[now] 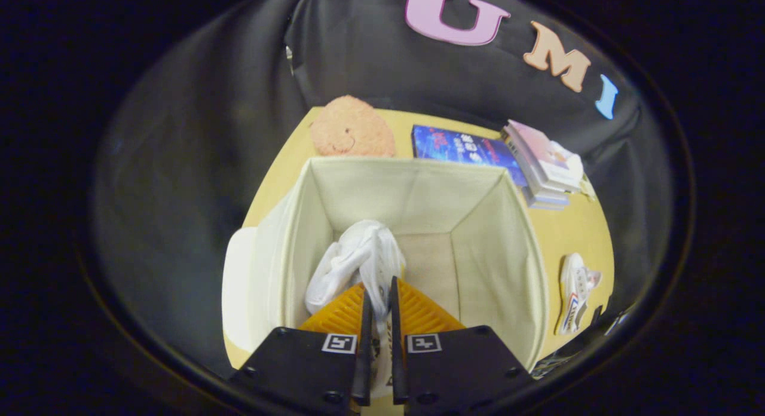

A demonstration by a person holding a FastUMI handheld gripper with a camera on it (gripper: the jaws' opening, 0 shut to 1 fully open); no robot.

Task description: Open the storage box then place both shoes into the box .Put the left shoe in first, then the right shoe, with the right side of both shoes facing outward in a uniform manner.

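A cream fabric storage box [496,236] stands open on the yellow table, its lid [238,284] lying against its left side. My gripper [379,293] hangs over the box's near left part, shut on a white shoe [358,260] held between both fingers. The shoe hangs down inside the box, close to the left wall. A second white shoe [575,291] with red and blue side marks lies on the table to the right of the box.
Beyond the box sit a round brown plush toy [351,129], a blue book [463,146] and a stack of books [544,165]. The black cloth wall closes the back and left. The table [568,231] ends near the right shoe.
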